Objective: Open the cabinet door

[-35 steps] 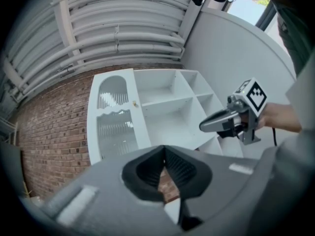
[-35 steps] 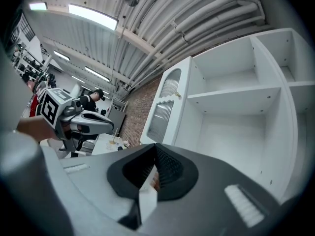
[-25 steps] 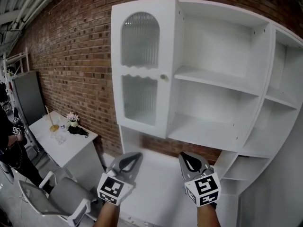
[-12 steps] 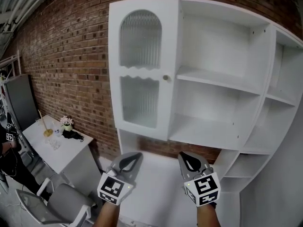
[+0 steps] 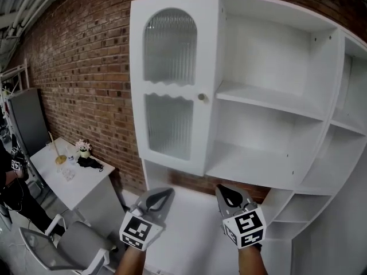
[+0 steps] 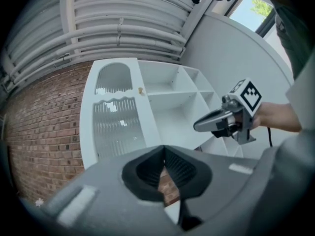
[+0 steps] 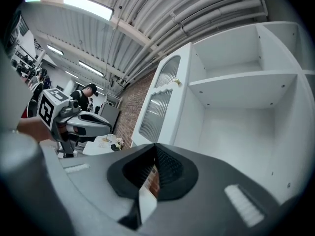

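Cabinet door (image 5: 172,88) still shut, closer than before

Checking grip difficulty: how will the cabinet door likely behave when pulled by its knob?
The cabinet door probably swings as one rigid panel, hinged opposite the knob. That small round knob may slip from a pinch. Its ribbed panes look fragile.

Clear air in front of closed cabinet door (image 5: 175,87); shelf bays (image 5: 269,136) to its right open. Lower left crowded: table (image 5: 80,179), chair (image 5: 71,242).
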